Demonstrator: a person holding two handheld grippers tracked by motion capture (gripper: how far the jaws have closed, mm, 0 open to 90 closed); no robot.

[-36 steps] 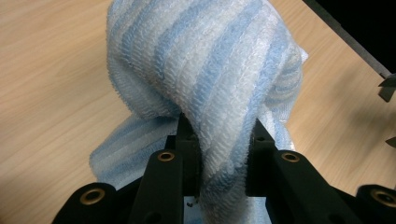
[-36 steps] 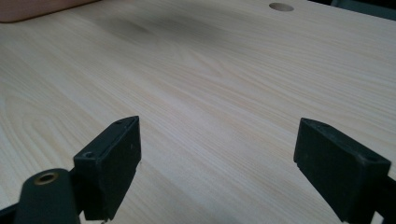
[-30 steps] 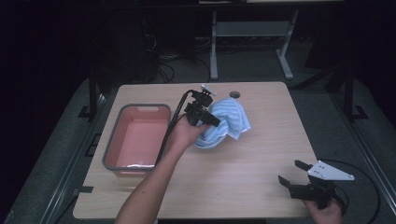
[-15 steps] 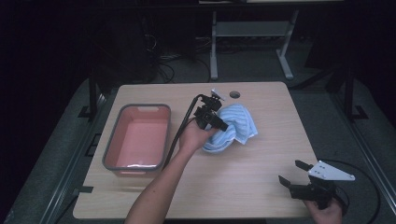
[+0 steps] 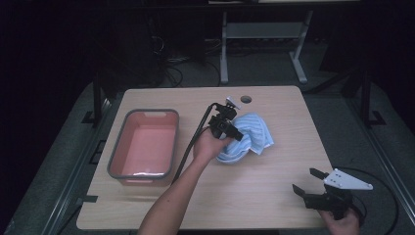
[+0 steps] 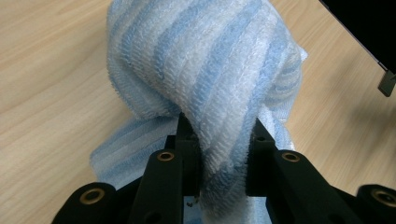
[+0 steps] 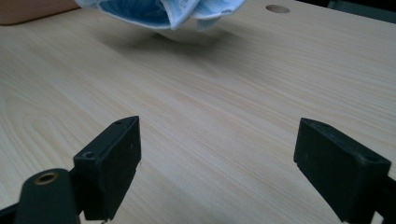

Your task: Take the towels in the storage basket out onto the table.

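Towel [image 5: 249,137] carried right, farther from tub [image 5: 144,147] (away from it, oddly); pinched in left gripper [image 5: 234,133], lifted off table [image 5: 274,196]. Right gripper [image 5: 309,185] wide, idle.

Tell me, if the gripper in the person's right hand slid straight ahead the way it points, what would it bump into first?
Probably the blue striped towel. The right gripper is open over bare table, and the towel hangs ahead, slightly lifted, so the jaws might pass underneath.

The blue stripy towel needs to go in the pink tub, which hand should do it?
Left. The left gripper already pinches the towel beside the tub; the right gripper sits open, far off.
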